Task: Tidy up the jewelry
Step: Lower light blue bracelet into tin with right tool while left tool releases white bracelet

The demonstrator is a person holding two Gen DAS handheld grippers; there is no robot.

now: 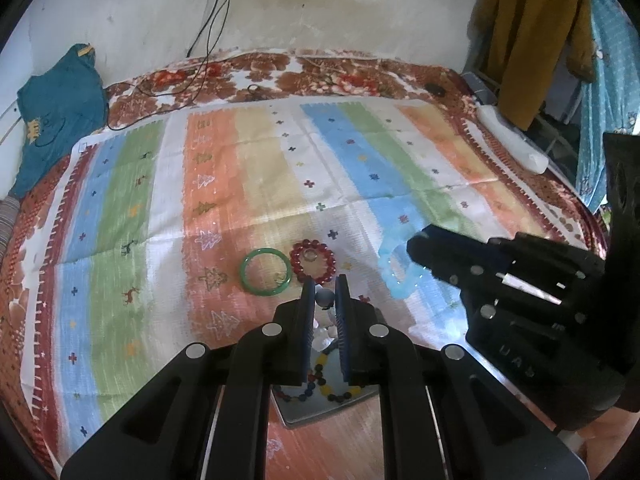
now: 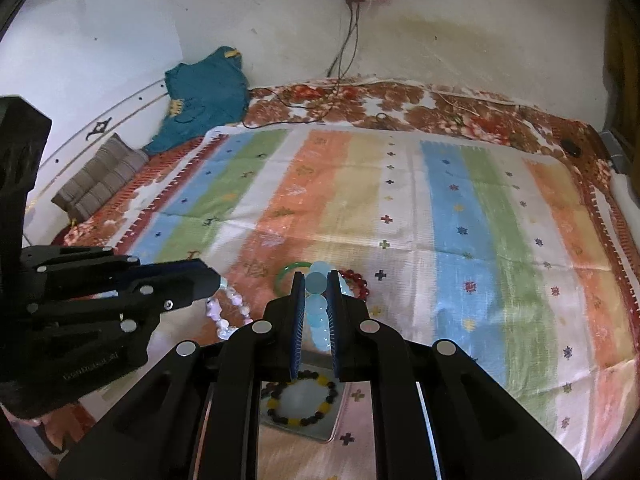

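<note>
My left gripper is shut on a white-pink bead bracelet that hangs above a grey tray. It also shows in the right wrist view. My right gripper is shut on a light blue bead bracelet, seen from the left wrist view too. A dark and yellow bead bracelet lies in the tray. A green bangle and a red bead bracelet lie on the striped cloth beyond the tray.
A striped cloth covers a floral bed cover. A teal garment lies at the far left, charger cables hang from the wall, and clothes hang at the right.
</note>
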